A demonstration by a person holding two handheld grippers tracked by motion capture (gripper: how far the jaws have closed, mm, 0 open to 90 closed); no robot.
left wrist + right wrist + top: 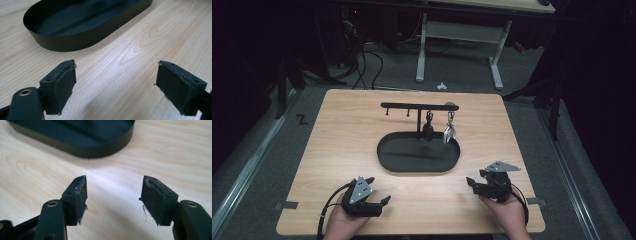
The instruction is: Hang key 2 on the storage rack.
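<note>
- Looking down from the high view: black oval metal tray (388, 159) sits mid-table on the pale wooden table (337, 125), its T-shaped hook stand (419, 106) carrying a dark keyring (428, 127) and a silvery key bunch (449, 131). Probably light, rigid, dangly, so pinch the ring.
- Left gripper view: left gripper (116, 83) wide, empty, near the tray.
- Right gripper view: right gripper (113, 197) spread wide, nothing between.

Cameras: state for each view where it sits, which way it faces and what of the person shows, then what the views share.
High view: above the person's side, facing forward and down on the table; both hands, left gripper, right gripper.
Left gripper view: on that gripper, looking low along its open jaws toward the black tray.
Right gripper view: likewise, over its open jaws.
Shared: the tray and wooden tabletop.
</note>
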